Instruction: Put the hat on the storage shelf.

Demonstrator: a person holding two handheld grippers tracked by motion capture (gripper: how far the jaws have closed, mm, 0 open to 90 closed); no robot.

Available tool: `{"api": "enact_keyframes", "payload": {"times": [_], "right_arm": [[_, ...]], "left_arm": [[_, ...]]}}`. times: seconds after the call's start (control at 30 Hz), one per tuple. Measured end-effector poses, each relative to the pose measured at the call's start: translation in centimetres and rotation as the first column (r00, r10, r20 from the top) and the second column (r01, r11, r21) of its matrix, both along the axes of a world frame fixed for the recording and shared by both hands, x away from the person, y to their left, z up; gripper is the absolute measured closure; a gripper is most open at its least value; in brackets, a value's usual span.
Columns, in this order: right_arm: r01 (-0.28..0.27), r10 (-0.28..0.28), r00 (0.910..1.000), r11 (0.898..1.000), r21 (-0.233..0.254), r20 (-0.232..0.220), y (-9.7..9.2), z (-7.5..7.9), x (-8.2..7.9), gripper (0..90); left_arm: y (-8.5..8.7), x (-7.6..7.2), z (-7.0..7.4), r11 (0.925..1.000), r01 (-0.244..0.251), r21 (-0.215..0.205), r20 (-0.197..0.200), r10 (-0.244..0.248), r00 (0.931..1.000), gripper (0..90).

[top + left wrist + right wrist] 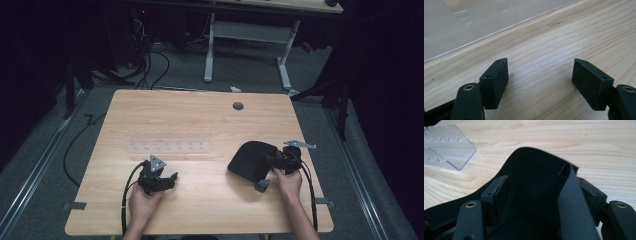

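Left tool (pixel 540 77) agape over bare table (pixel 210 115); right tool's (pixel 544 195) grip obscured by black cloth (pixel 534 175).

Surface: a light wooden surface (pixel 200 210) with visible grain, rectangular with rounded corners, seen from above; a small round grey grommet (pixel 238 106) sits near its far edge.
Floor: grey carpet (pixel 240 75) around the surface, with a pale metal rail (pixel 30 185) running along the left side and another rail (pixel 360 180) along the right.
Cables: black cables (pixel 150 65) trail over the floor behind the surface, and one black cable (pixel 70 150) curves along its left side.
Furniture: a second desk (pixel 280 5) stands farther back on white legs (pixel 209 55).
Light: the surface is brightly lit; the surroundings to the left, right and back are dark.
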State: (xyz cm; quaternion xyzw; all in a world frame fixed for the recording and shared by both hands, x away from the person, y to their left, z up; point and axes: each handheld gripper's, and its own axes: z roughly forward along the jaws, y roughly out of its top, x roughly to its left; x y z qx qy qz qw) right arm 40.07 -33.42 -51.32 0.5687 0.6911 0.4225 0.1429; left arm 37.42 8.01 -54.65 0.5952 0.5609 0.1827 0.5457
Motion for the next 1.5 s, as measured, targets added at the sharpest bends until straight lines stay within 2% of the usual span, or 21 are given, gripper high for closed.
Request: {"api": "enact_keyframes", "payload": {"times": [0.33,0.43,0.7,0.8,1.0,1.13,1.33,1.37,1.5], "right_arm": [[-0.024,0.024,0.9997,1.000,-0.014,-0.002,0.3,-0.4,0.0,43.7],[-0.025,0.025,0.9996,1.000,-0.002,0.009,0.1,-0.3,-0.2,47.9],[-0.056,0.056,0.9973,0.998,-0.009,0.048,-0.2,0.2,-1.1,59.7],[-0.078,0.079,0.9947,0.997,-0.014,0.065,-0.4,0.4,-1.4,64.5],[-0.122,0.122,0.9901,0.992,-0.005,0.069,-0.5,0.7,-2.1,73.7],[-0.156,0.158,0.9830,0.987,-0.023,0.094,-0.3,1.2,-2.6,79.8],[-0.196,0.196,0.9751,0.981,-0.013,0.104,0.3,1.5,-3.2,83.1],[-0.203,0.202,0.9726,0.979,0.000,0.116,0.4,1.7,-3.3,83.8],[-0.213,0.211,0.9679,0.977,-0.003,0.137,0.6,2.0,-3.7,84.1]], "left_arm": [[0.0,0.0,0.0,1.0000,-0.001,-0.001,0.000,0.001,1.0000,29.7],[0.0,0.0,0.0,1.0000,0.000,0.001,-0.001,0.000,1.0000,29.6],[0.0,0.0,0.0,1.0000,0.000,0.002,-0.001,0.000,1.0000,29.6],[0.0,0.0,0.0,1.0000,0.000,0.001,-0.001,0.000,1.0000,29.6],[0.0,0.0,0.0,1.0000,0.000,0.000,0.000,0.000,1.0000,29.6],[0.0,0.0,0.0,1.0000,0.000,-0.001,0.000,0.000,1.0000,29.6],[0.0,0.0,0.0,1.0000,0.000,0.000,0.000,0.000,1.0000,29.6],[0.0,0.0,0.0,1.0000,0.000,0.000,0.000,0.000,1.0000,29.5],[0.0,0.0,0.0,1.0000,0.000,0.000,0.000,0.000,1.0000,29.5]]}}
